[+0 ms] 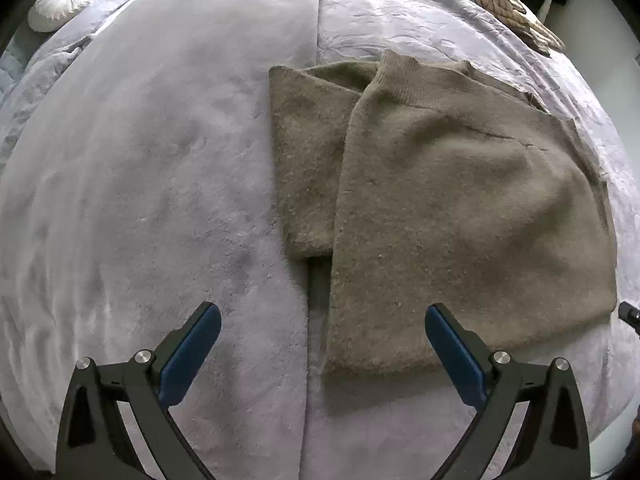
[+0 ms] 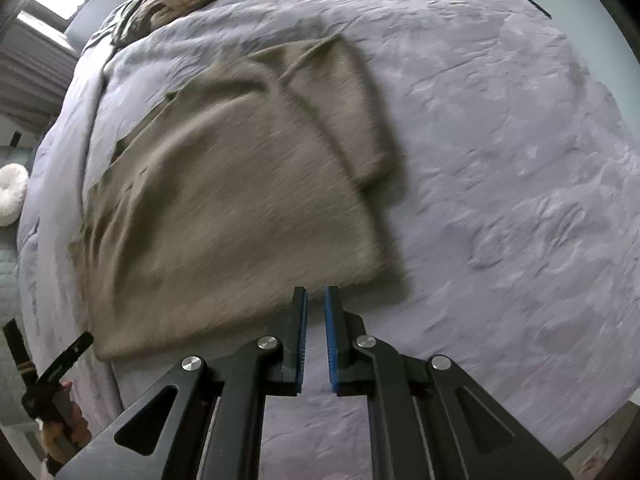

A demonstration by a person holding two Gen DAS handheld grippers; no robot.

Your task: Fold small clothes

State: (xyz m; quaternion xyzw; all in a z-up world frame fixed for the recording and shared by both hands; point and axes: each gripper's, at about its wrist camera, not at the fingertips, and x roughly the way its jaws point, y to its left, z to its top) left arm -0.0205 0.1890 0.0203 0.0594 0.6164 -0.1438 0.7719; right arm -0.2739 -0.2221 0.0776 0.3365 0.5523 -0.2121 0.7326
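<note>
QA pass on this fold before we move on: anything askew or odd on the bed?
Slightly. The brown knit sweater lies part-folded on the lavender bedspread: its top flap sits skewed, leaving an under-layer strip exposed along one side, and the edges don't line up. No damage visible. Both grippers are clear of it.

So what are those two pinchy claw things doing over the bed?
A person is folding a brown sweater on the bed with a gripper in each hand. The sweater lies flat, one part already folded over. Neither gripper holds it: the left gripper is wide open above the sweater's near edge, and the right gripper is nearly shut with nothing between its fingers.
</note>
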